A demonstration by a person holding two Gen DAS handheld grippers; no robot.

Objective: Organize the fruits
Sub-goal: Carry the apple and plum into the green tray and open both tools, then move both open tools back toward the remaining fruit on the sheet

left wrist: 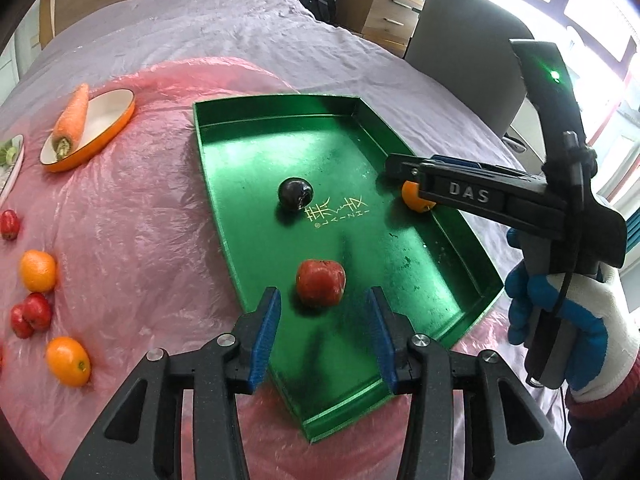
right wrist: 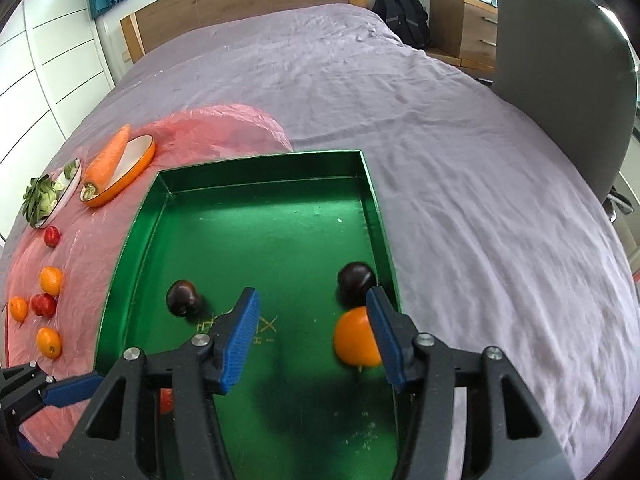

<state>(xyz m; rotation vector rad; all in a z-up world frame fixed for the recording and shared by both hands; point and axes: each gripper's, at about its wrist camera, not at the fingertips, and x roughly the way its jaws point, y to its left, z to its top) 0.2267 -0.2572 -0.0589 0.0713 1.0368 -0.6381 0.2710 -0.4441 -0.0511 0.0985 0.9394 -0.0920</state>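
While the orange (right wrist: 354,338) sits in the green tray (right wrist: 256,232) against my right tongs' (right wrist: 316,334) right finger, probably just touching, both tongs gape with nothing held. Left tongs (left wrist: 324,334) hover near the red apple (left wrist: 320,282). Dark plums (right wrist: 183,298) lie nearby.

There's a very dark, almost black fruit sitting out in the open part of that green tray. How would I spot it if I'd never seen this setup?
Find the green tray on the pink plastic sheet. Near its middle, beside the gold printed lettering, sits the dark plum. It stands alone, unlike the second dark plum tucked against the tray's wall beside an orange.
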